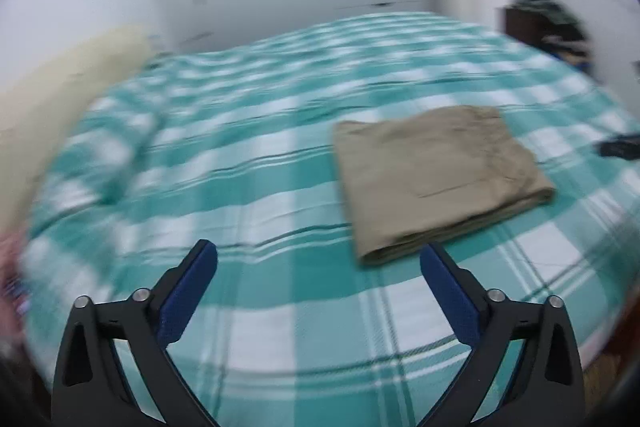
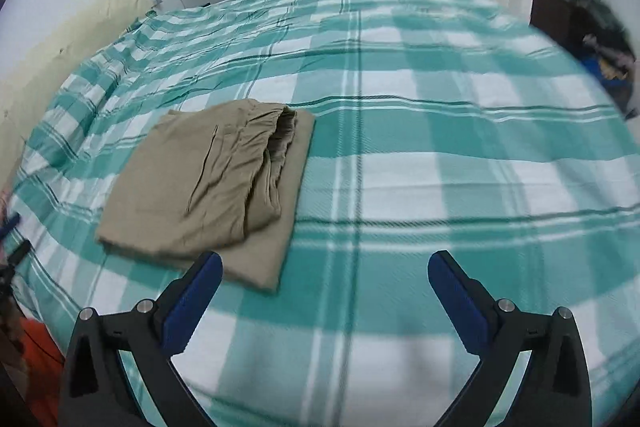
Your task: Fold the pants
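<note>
- Both your grippers, left gripper (image 1: 319, 259) and right gripper (image 2: 325, 269), gape wide, holding nothing.
- The pants (image 2: 212, 187) lie folded on the bedspread (image 2: 440, 147).
- Folding looks finished, though blur hides detail; next, perhaps just square the edges.

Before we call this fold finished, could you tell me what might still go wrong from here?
The top layer of the pants sits skewed, with the gathered waistband bulging open, so the stack may loosen if nudged. The open right gripper has one fingertip over the pants' near edge and could snag it. The checked bedspread is rippled, so the pile may not lie flat.
</note>
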The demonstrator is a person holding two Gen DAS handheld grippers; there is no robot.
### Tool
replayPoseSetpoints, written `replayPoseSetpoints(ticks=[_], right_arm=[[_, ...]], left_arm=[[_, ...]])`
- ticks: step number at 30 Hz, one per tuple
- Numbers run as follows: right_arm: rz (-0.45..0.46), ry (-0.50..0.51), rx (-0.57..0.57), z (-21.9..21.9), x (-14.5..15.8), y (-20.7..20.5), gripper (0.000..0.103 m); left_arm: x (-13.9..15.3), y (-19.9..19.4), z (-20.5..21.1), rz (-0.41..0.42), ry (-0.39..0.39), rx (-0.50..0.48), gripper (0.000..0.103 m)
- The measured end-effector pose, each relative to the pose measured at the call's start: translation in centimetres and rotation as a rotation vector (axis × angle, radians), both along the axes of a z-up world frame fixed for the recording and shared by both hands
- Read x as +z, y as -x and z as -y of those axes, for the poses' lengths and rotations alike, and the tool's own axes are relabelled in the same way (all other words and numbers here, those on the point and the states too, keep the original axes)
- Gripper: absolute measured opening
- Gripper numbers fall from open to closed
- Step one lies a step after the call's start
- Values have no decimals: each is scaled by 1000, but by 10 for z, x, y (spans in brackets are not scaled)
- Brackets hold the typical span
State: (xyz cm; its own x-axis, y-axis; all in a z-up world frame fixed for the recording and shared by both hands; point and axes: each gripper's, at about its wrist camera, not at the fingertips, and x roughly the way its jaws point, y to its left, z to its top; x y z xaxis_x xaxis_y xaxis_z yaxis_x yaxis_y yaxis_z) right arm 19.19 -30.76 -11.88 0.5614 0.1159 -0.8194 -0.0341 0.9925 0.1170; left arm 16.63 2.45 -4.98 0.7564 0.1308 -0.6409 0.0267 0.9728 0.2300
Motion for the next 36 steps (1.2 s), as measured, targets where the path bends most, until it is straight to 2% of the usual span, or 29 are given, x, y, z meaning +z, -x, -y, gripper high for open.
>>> replayPoseSetpoints(ticks=[2, 3, 7, 10, 12, 18, 24, 31, 36], right_arm=[[2, 7, -17, -7, 15, 22, 102], [3, -2, -24, -12, 21, 32, 102], [42, -5, -23, -41, 50, 79, 102], [29, 33, 4, -67, 59, 105, 102], [33, 21, 23, -80, 63, 118, 102], [36, 34, 56, -105, 72, 149, 102], [14, 13, 74, -114, 83, 167, 102], [31, 100, 117, -132, 100, 188, 102], [47, 147, 110, -136, 106, 194, 102]], left_arm=[[9, 10, 9, -1, -34, 66, 102], [13, 15, 10, -17, -28, 77, 102], [23, 31, 14, -156, 110, 47, 102], [27, 48, 16, -181, 175, 31, 102], [29, 57, 18, -186, 192, 31, 102], [34, 75, 22, -168, 133, 63, 102], [38, 83, 21, -197, 136, 71, 102], [43, 92, 27, -230, 138, 53, 102], [46, 95, 32, -223, 125, 40, 102]])
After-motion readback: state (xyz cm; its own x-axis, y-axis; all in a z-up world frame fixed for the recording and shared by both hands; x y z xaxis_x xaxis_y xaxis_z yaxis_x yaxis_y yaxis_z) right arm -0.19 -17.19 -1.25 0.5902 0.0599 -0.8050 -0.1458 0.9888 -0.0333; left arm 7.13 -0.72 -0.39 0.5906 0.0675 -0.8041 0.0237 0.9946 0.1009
